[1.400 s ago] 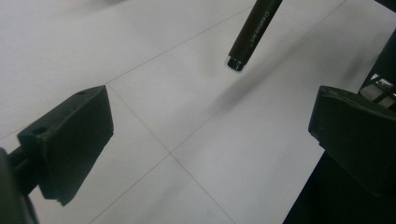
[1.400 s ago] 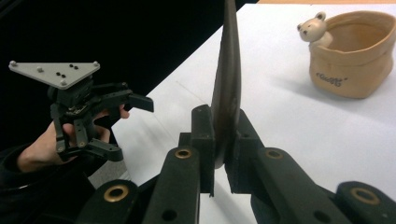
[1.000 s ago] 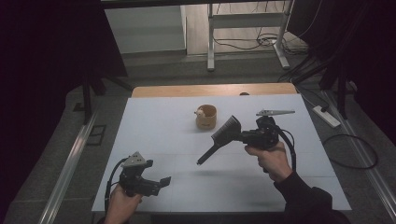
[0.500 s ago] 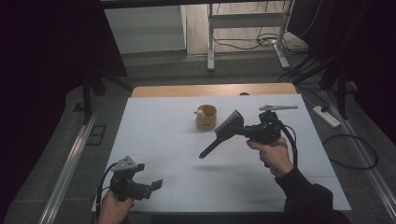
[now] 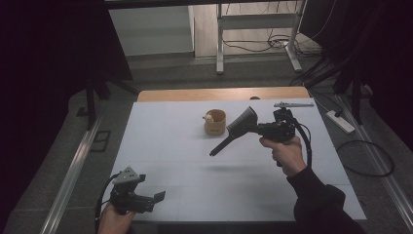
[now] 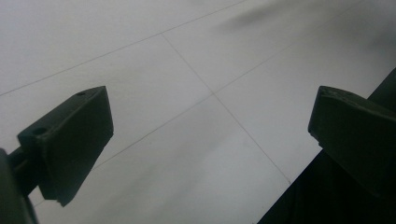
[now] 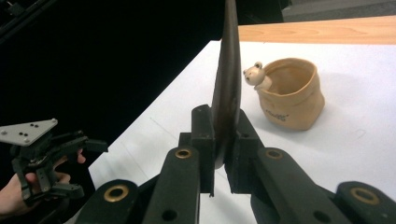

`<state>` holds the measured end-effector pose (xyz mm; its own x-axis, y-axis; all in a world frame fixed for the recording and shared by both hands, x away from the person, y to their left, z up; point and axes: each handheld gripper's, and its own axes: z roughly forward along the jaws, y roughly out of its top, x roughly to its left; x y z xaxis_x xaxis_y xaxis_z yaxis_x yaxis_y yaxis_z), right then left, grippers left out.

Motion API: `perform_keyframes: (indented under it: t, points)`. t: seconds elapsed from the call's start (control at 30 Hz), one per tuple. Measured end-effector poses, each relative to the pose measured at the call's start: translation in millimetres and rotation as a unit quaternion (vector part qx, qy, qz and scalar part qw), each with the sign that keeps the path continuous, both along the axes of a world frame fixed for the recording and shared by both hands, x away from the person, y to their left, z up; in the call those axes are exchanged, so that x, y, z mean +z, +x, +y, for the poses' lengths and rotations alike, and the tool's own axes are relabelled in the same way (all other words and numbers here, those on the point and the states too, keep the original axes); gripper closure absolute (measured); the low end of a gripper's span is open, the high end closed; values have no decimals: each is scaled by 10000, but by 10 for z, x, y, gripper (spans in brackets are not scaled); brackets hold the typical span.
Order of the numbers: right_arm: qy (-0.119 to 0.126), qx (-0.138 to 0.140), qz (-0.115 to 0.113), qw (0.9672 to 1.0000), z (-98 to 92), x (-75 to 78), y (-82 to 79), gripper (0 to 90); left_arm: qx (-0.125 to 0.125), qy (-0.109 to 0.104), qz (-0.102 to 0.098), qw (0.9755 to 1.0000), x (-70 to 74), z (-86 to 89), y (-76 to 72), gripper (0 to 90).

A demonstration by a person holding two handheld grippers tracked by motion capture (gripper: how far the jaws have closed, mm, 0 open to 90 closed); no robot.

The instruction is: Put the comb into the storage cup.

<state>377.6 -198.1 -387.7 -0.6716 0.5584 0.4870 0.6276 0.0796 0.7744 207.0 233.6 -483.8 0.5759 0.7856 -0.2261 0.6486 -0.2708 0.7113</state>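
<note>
**Over the table: brush clamped, pot waiting**

Above the middle of the white table (image 5: 160,141), the right gripper (image 5: 265,129) is clenched on a dark brush (image 5: 237,127), a flat, fan-shaped thing with a long thin handle. In the right gripper view the jaws pinch the wide head edge-on (image 7: 226,93), so the blade stands upright between them. From the high view the handle slants down and toward the person, clear of the table, casting a soft shadow below.

Just beyond it sits the little tan pot (image 5: 215,122) with a bear figure on its rim, upright and near the brush head but not touching. My guess is the brush is held up high like that so the handle can be swung over the pot's mouth and dropped in.

Left gripper (image 5: 146,200) is parked low at the near edge, jaws spread wide with nothing but bare table between them, well apart from the action. Looks like it's just keeping out of the way.

A slim metal tool (image 5: 293,104) lies at the far right.
</note>
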Motion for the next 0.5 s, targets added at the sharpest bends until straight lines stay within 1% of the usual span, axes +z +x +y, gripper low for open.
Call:
perform_keyframes:
  t: [0.13, 0.3, 0.37, 0.47, 0.5]
  points:
    - [92, -31, -1, 10000, -28, 23, 59, 839, 10, -14, 18, 10000, -4, 2, 4, 11]
    - [109, -134, -1, 9999, -54, 52, 126, 839, 42, -9, -1, 10000, -4, 5, -3, 14]
    - [131, -179, 3, 9998, -67, 70, 153, 839, 42, -38, 3, 10000, -2, 14, -5, 14]
    - [143, -244, -8, 9996, -95, 99, 197, 839, 38, 22, 34, 10000, -3, -3, -1, 16]
    - [156, -274, 0, 9995, -103, 111, 213, 839, 23, 99, 23, 9999, 1, -10, -2, 16]
